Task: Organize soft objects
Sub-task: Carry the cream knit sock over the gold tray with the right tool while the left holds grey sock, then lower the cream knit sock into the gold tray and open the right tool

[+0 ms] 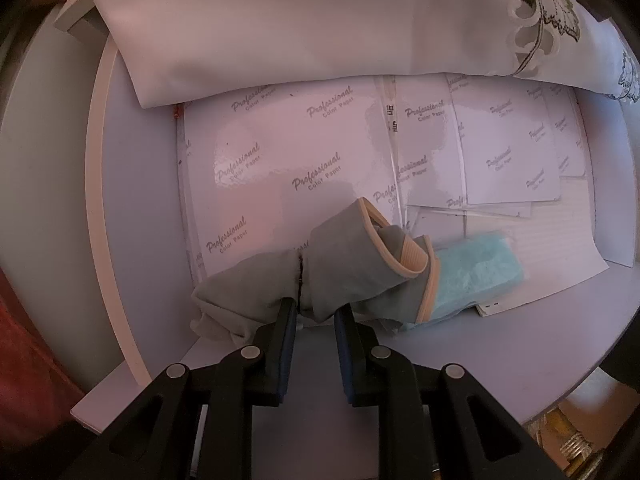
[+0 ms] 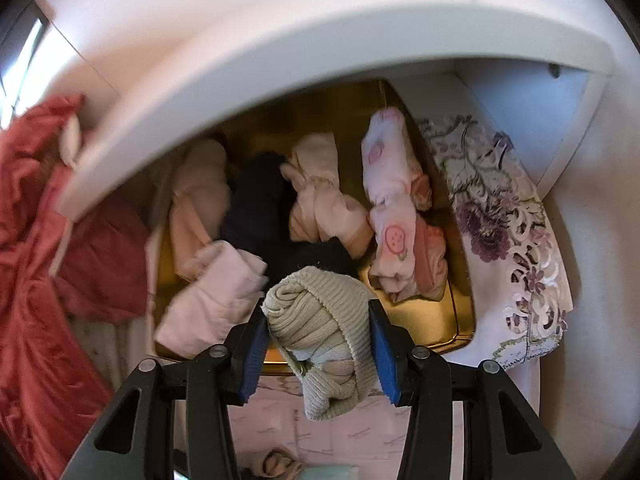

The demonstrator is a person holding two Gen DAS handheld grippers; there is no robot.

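Note:
A grey sock with a peach cuff lies crumpled on a white shelf, over a pale blue packet. My left gripper points straight down and is shut on the sock's pinched middle. In the right wrist view my right gripper is shut on a rolled beige ribbed sock bundle, held above a golden tin. The tin holds rolled pink socks, a strawberry-print pair, a dark pair and a pale pink bundle.
A folded white embroidered cloth lies at the back of the shelf, with packs of colour paper under the sock. A white shelf edge overhangs the tin. A red blanket lies at left, a floral cloth at right.

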